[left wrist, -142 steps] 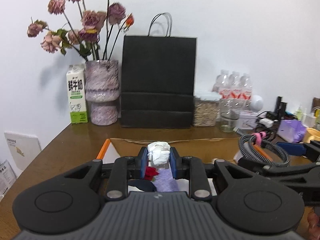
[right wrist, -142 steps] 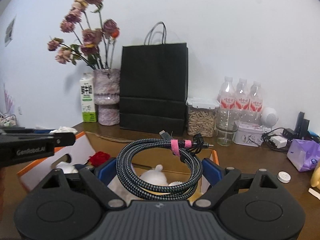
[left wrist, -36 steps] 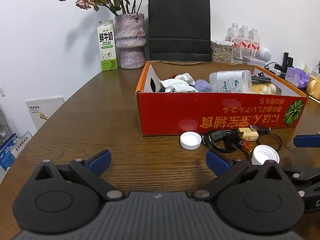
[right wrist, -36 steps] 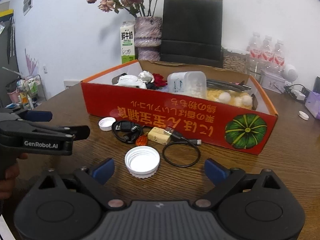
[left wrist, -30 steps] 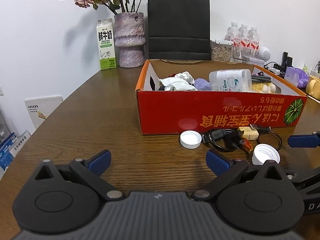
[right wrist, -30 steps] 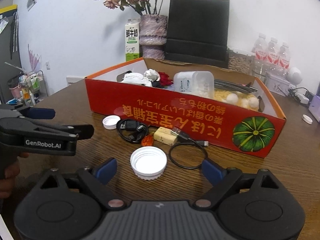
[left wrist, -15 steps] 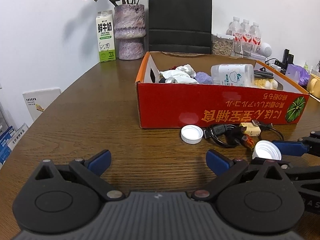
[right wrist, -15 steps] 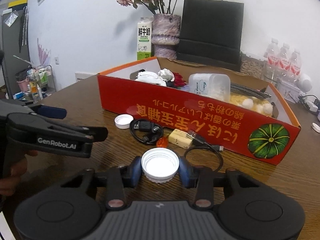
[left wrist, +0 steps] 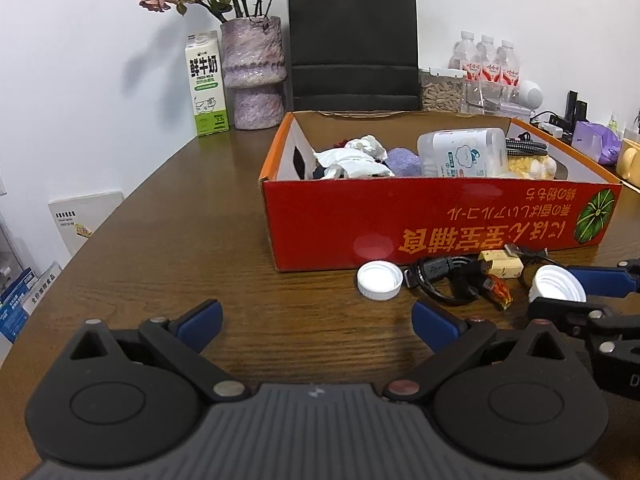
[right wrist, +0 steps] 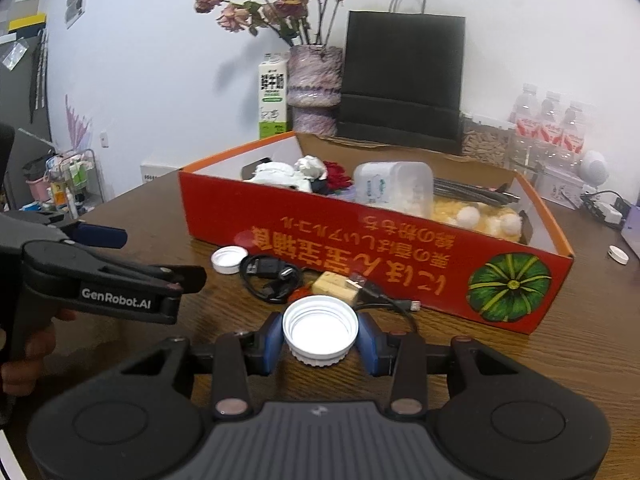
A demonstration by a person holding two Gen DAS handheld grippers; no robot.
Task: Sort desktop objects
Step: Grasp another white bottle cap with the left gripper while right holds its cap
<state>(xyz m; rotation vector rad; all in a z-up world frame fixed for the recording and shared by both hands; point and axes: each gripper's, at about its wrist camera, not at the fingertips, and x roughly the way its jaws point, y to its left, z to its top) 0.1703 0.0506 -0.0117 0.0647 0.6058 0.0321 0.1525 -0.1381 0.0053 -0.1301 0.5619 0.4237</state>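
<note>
My right gripper [right wrist: 320,340] is shut on a large white bottle cap [right wrist: 320,326], open side up, low over the brown table in front of the red cardboard box [right wrist: 320,236]. The left wrist view shows that cap [left wrist: 558,284] at the right edge. Ahead of it lie a small white cap [right wrist: 229,260], a coiled black cable [right wrist: 272,276], a pale yellow block [right wrist: 334,286] and a thin USB cable [right wrist: 380,294]. My left gripper [left wrist: 318,318] stands open and holds nothing, short of the small cap [left wrist: 379,280]. The box [left wrist: 440,220] holds crumpled paper, a plastic jar and a braided cable.
Behind the box stand a milk carton [left wrist: 206,88], a vase of dried roses [left wrist: 254,72], a black paper bag [left wrist: 354,40] and water bottles [left wrist: 486,64]. A purple pack [left wrist: 596,146] and chargers sit at the far right. Bare tabletop [left wrist: 180,220] lies to the left.
The right gripper's jaws have shut on the large white cap, which lay between its open fingers a second ago. The left gripper has stayed open and in place.
</note>
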